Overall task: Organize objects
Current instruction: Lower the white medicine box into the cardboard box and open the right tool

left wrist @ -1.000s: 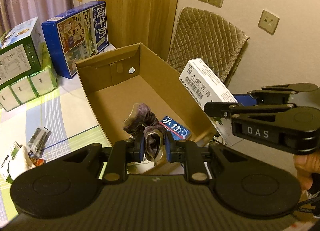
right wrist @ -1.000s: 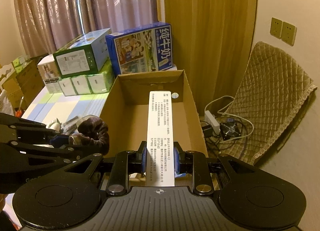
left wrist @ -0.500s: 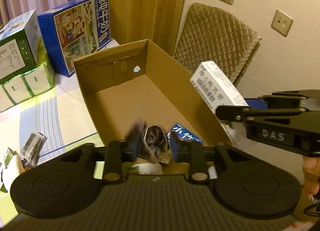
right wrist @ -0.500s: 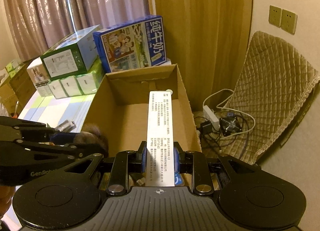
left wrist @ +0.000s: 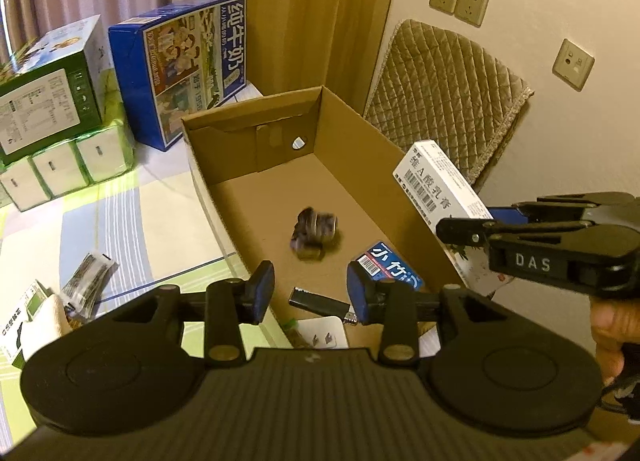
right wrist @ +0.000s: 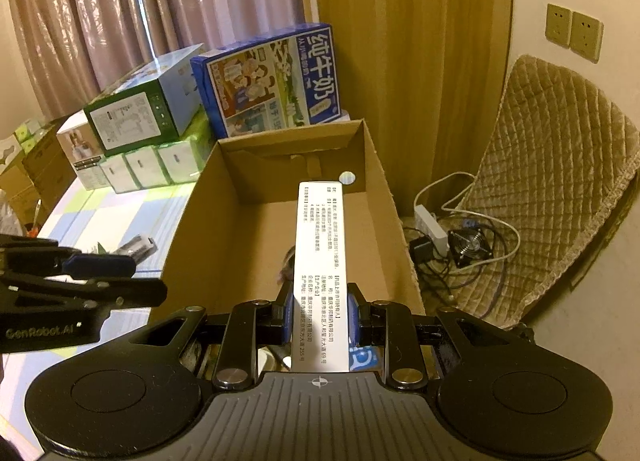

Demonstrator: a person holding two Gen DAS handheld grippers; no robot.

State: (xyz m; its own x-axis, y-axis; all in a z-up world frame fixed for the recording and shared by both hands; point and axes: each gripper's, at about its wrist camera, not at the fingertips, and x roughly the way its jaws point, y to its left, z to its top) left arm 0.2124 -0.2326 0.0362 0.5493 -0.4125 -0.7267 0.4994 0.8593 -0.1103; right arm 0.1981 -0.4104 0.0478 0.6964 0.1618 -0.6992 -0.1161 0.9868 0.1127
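Two pairs of tongs work over one open cardboard box (left wrist: 384,149), which stands on the tabletop (left wrist: 132,197) with its long axis running away from both cameras toward the blue milk carton (left wrist: 192,61) behind it. The box evidently serves as the collecting bin, so both tools hang above its near end.

Right tongs (right wrist: 318,319): pressed onto a long white medicine box (right wrist: 318,261), pinched at its near end. Its long axis lies along the fingers, pointing forward over the box interior toward the far wall with the round hole. In the left wrist view the same medicine box (left wrist: 440,185) slants upward and away, above the right-hand wall. Gripping it at one end probably lets it be lowered lengthwise into the bin.

Left tongs (left wrist: 308,293): spread wide and holding nothing, placed over the near rim.

Contents: a small dark bundle (left wrist: 314,231), blurred, lies about mid-floor; its make cannot be told. Nearer lie a blue packet (left wrist: 390,267), angled toward the right wall, and a dark flat stick-like item (left wrist: 316,303) lying crosswise.

Several wrappers (left wrist: 86,281) are left on the tabletop to the left of the box, seemingly unsorted.
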